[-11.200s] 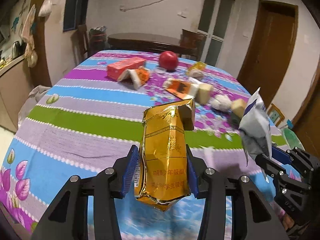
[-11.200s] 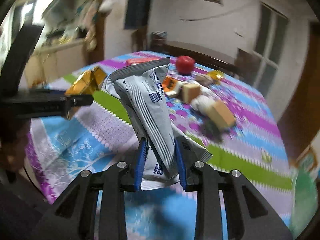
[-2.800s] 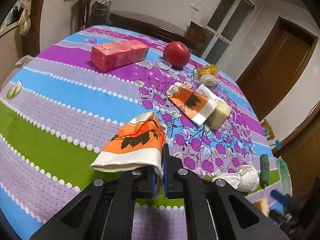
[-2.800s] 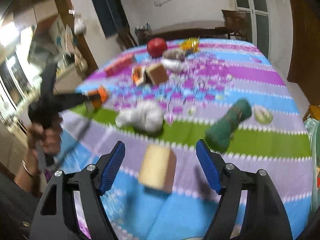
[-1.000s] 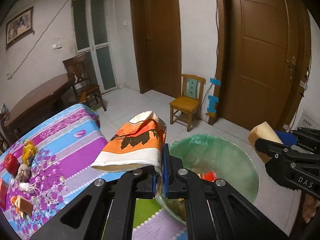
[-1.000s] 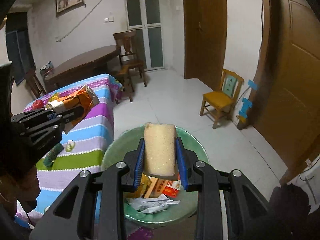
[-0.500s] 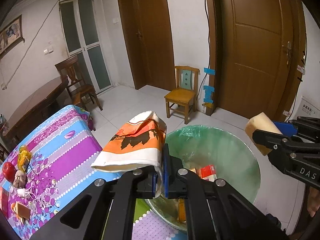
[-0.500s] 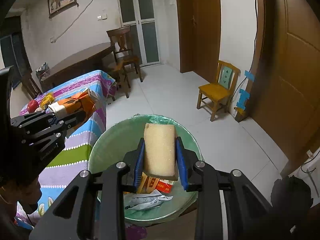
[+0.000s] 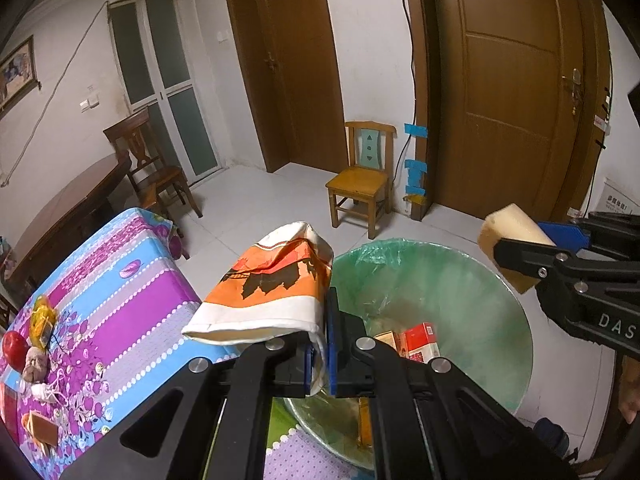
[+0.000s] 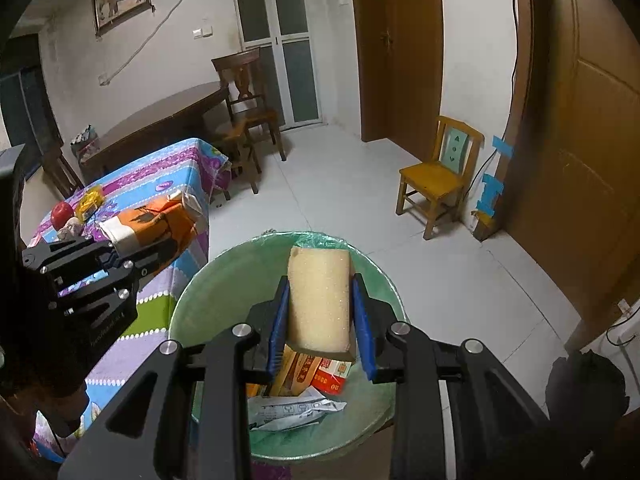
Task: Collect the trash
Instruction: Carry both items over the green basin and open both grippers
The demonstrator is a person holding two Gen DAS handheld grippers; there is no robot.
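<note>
Trash is held in both grippers above the bin. Nearest in the right wrist view, the right gripper (image 10: 322,320) is seen with its blue pads pressed on the two sides of a yellow sponge block (image 10: 319,300), which is kept upright directly over the open green-lined bin (image 10: 192,300). Inside the bin, below the sponge, red and orange cartons (image 10: 316,372) and a crumpled white wrapper (image 10: 292,408) are lying. In the left wrist view, the left gripper (image 9: 318,344) is pinched tight on the edge of an orange and white paper bag (image 9: 272,288); this bag is held just beside the left rim of the bin, over the corner of the table with the striped flowered cloth (image 9: 120,280). Farther left on this table, a red apple (image 9: 14,344) and small scraps are left. Beyond the bin, on the white floor near the brown doors, a small wooden chair (image 9: 360,184) is placed.
</note>
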